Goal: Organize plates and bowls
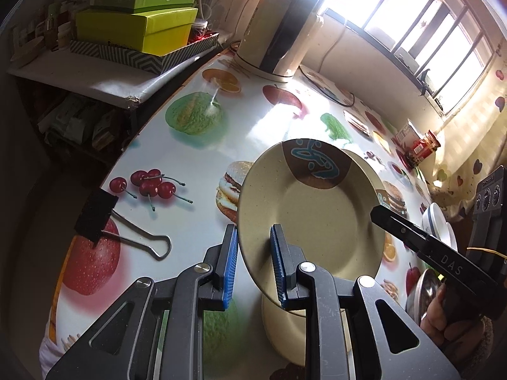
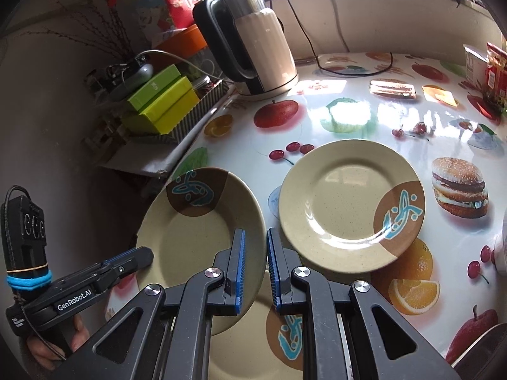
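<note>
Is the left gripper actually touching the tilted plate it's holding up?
Touching. In the left wrist view the left gripper straddles the rim of the tilted plate; the right-hand blue pad lies against the plate's face, and the plate is raised off the table.

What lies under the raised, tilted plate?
Under the raised plate, pinched by the left tool, lies another beige plate on the tablecloth. Its far part is covered; whether more plates lie beneath cannot be seen.

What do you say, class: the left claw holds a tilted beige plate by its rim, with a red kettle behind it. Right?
Wrong colour: the kettle is cream with a black handle, as the right wrist view shows. The left claw does hold the tilted plate by its rim.
</note>
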{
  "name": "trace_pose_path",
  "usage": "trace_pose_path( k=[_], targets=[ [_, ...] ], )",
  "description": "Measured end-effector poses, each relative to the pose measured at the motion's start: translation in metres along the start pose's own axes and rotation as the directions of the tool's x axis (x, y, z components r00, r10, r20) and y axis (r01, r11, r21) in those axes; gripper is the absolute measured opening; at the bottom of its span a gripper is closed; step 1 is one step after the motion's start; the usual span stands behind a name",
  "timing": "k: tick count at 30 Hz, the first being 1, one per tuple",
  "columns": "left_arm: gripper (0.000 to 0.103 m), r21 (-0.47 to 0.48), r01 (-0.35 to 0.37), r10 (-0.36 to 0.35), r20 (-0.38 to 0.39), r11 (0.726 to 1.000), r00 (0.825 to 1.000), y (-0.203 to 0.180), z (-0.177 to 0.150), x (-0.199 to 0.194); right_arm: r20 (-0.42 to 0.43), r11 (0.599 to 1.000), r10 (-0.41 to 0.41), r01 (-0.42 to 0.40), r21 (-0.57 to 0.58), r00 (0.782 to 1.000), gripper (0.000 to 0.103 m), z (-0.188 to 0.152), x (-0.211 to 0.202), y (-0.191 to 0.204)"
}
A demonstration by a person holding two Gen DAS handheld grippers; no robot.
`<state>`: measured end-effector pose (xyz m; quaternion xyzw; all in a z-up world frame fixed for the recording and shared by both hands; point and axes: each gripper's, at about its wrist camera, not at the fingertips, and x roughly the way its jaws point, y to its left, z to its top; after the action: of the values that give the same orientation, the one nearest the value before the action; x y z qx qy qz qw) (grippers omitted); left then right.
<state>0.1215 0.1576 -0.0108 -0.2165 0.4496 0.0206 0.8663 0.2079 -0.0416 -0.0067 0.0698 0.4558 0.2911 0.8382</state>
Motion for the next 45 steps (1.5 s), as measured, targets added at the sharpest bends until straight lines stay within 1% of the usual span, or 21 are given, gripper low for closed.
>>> trace_pose_path(
  k=[9,16,24,33,36,45],
  targets=[
    [0.022,0.019,0.018,-0.017,-0.028,1.000,0.999,-0.009,-0.022,0.002,-0.010,1.000,-0.013,0.013,0.023,1.000,0.014,-0.028,-0.016,-0.011],
    [0.022,0.039,0.026,-0.024,-0.058,0.999,0.998,-0.016,-0.036,0.007,-0.025,0.998,-0.038,0.039,0.051,0.999,0.014,-0.045,-0.023,-0.021],
    [0.022,0.050,0.021,-0.016,-0.094,0.999,0.995,-0.018,-0.049,0.014,-0.052,0.996,-0.065,0.068,0.059,0.997,0.014,-0.062,-0.025,-0.028],
    [0.022,0.063,0.008,-0.002,-0.093,0.998,0.996,-0.021,-0.053,0.014,-0.074,0.995,-0.066,0.071,0.069,0.995,0.014,-0.075,-0.026,-0.033],
    [0.022,0.077,-0.005,0.012,-0.092,0.997,0.996,-0.024,-0.054,0.013,-0.079,0.995,-0.071,0.077,0.068,0.994,0.014,-0.078,-0.027,-0.033],
    [0.022,0.084,-0.023,0.031,-0.090,0.996,0.995,-0.027,-0.055,0.014,-0.076,0.994,-0.079,0.084,0.065,0.994,0.014,-0.080,-0.028,-0.032]
  ],
)
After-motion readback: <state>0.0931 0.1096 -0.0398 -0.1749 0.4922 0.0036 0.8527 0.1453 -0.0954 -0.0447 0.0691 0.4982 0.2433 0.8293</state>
